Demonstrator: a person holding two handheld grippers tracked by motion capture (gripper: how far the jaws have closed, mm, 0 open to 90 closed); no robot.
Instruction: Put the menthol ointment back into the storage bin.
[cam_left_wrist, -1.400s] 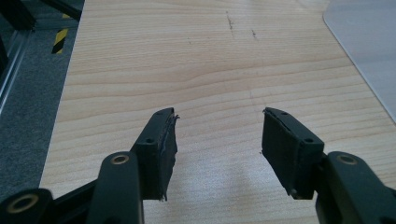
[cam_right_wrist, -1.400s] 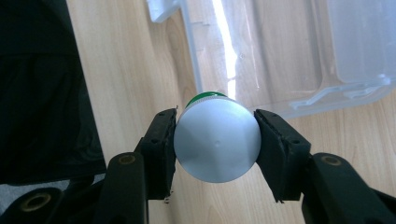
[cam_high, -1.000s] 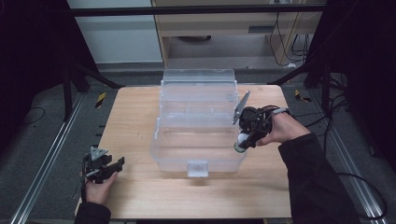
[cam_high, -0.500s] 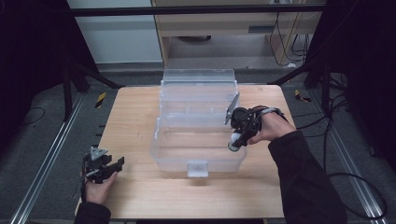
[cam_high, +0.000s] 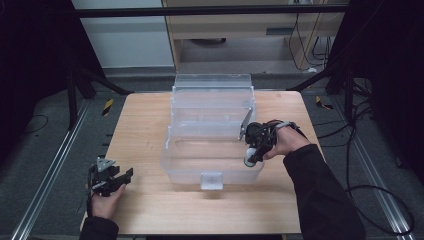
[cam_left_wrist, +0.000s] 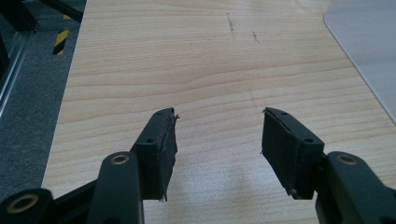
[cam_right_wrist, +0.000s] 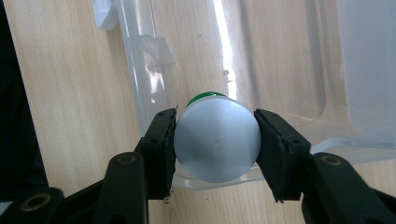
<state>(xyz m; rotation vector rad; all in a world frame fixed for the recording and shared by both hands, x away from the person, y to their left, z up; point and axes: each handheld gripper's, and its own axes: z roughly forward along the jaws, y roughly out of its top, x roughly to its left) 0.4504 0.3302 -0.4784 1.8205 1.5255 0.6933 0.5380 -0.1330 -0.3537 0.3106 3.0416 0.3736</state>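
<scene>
A small can (cam_right_wrist: 217, 142) with a silver end and a green band is pinched between the 2 pads of the right gripper (cam_right_wrist: 215, 144), which press on its opposite sides. In the high view the can (cam_high: 249, 159) is held at the right front corner of the clear plastic bin (cam_high: 210, 127), just over the rim and pointed down into it. In the right gripper view the bin's rim (cam_right_wrist: 140, 88) runs directly under the can, with the bin's transparent floor beyond.

The left gripper (cam_high: 111, 179) is held with its jaws spread and nothing between them, well apart from the bin, near the front left edge of the wooden table (cam_high: 145, 125).

A snag is judged the main risk: the can sits so close to the rim that it could be caught on the edge, tipped, or dropped outside the bin onto the table. A round, smooth can could also be rolled or twisted out of a 2-sided grip.

The can's length and label are hidden behind its end face. The bin's walls are hard to trace, being transparent, so the can's height above the floor cannot be told.
</scene>
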